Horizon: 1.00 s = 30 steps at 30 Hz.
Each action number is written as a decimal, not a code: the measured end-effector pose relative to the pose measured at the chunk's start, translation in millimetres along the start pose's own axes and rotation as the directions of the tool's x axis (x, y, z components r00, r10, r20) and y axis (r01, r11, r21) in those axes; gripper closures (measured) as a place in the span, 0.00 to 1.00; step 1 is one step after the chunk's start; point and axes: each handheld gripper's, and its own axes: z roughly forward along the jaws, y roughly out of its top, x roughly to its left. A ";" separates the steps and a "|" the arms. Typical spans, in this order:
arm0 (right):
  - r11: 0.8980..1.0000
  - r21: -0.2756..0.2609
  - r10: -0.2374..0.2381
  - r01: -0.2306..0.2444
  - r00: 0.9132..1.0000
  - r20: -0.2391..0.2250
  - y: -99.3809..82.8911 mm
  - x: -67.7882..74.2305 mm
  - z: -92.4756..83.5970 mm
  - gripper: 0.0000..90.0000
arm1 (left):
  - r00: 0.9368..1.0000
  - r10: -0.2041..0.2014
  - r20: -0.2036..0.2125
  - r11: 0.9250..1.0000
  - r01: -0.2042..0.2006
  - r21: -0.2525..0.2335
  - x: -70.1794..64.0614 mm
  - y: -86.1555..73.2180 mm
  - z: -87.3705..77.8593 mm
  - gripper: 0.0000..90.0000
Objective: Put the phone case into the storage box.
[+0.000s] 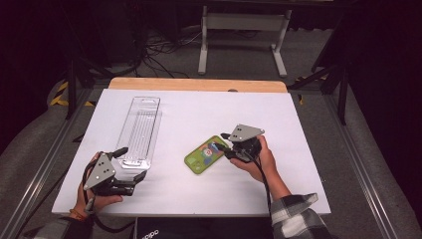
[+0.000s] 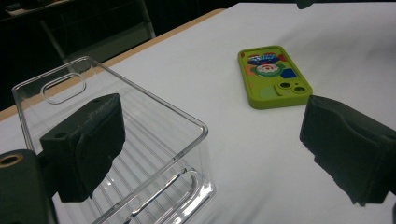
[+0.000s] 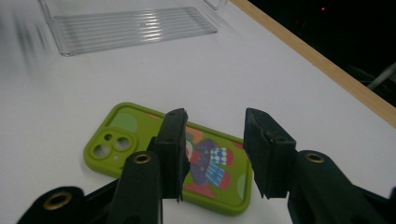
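A green phone case (image 1: 204, 155) with a cartoon print lies flat near the middle of the white table; it also shows in the left gripper view (image 2: 271, 74) and the right gripper view (image 3: 116, 142). My right gripper (image 1: 222, 147) hovers over the case's right end, its jaws partly apart (image 3: 215, 119) and its pads not pressing on the case. A long clear plastic tray (image 1: 139, 130) lies to the left. My left gripper (image 1: 131, 164) rests at the tray's near end (image 2: 140, 116), jaws wide open (image 2: 212, 105) with nothing between them.
The white table top (image 1: 199, 104) ends in a wooden strip (image 1: 199, 84) at the far side. A black box (image 1: 154, 231) sits at the near edge. Beyond the table are a white stand (image 1: 244, 35) and floor cables (image 1: 159, 55).
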 end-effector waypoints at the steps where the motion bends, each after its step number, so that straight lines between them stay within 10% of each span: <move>1: 1.000 0.001 -0.004 0.004 1.000 -0.004 1.4 1.5 3.1 0.66 | 1.000 -0.002 0.001 1.000 0.002 0.000 -0.1 -0.2 0.0 0.09; 16: 0.998 0.036 -0.050 0.052 0.997 -0.056 19.5 12.4 25.2 0.87 | 1.000 0.011 0.007 1.000 -0.011 0.010 -0.1 -0.3 -0.1 0.09; 30: 0.992 0.078 -0.090 0.096 0.993 -0.077 27.6 10.6 34.5 0.63 | 1.000 0.014 0.012 1.000 -0.014 0.018 -0.4 -0.5 0.1 0.09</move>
